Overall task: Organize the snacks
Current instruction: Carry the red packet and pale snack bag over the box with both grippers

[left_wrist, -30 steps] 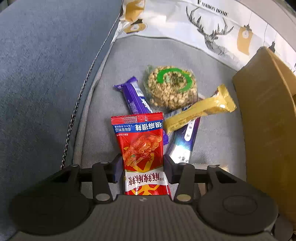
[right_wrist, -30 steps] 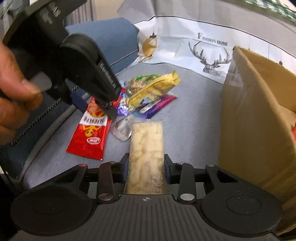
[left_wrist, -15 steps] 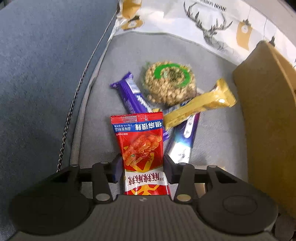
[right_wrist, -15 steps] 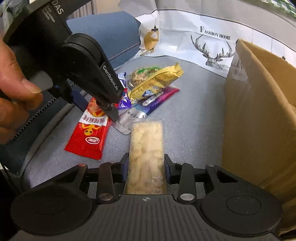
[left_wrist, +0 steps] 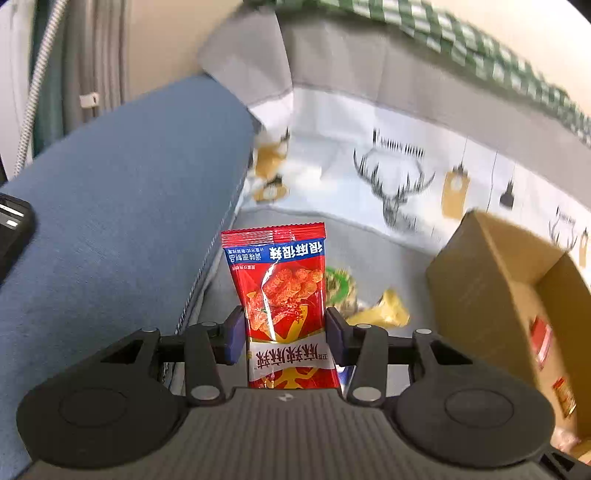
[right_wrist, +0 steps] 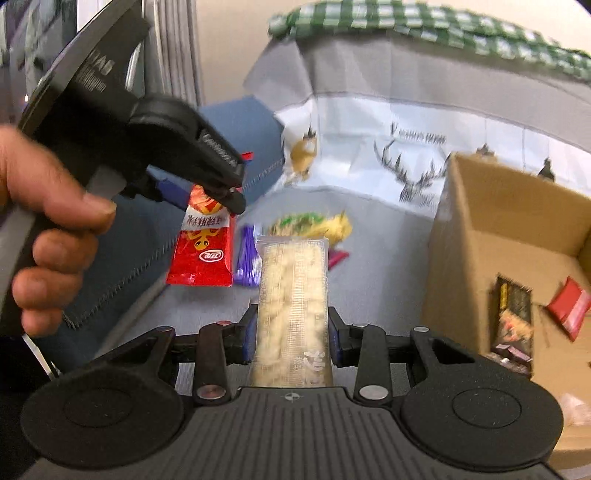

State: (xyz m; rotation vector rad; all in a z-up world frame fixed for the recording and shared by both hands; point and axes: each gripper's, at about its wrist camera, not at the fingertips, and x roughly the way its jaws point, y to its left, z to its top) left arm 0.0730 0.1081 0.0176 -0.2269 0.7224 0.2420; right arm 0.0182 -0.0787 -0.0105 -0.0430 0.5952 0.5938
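My left gripper [left_wrist: 285,334] is shut on a red spicy snack packet [left_wrist: 282,284], held up above the grey seat cushion. The right wrist view shows that same gripper [right_wrist: 207,192] at the left in a person's hand [right_wrist: 55,236], with the red packet [right_wrist: 203,247] hanging from it. My right gripper [right_wrist: 291,332] is shut on a clear packet of pale puffed snacks [right_wrist: 293,295]. Below lie a round green-labelled snack [left_wrist: 338,286], a yellow bar [left_wrist: 384,314] and a purple bar [right_wrist: 245,258]. An open cardboard box [right_wrist: 480,229] stands at the right with several snacks inside.
A blue sofa arm [left_wrist: 122,206] runs along the left, with a dark phone [left_wrist: 11,225] on it. A white deer-print cloth [left_wrist: 399,177] covers the backrest, with a green checked cloth [right_wrist: 424,22] on top. Grey cushion [right_wrist: 384,266] shows between the pile and the box.
Both grippers have risen and tilted up with their packets; the snack pile has dropped low in both views. The backrest and the inside of the box have come into sight.
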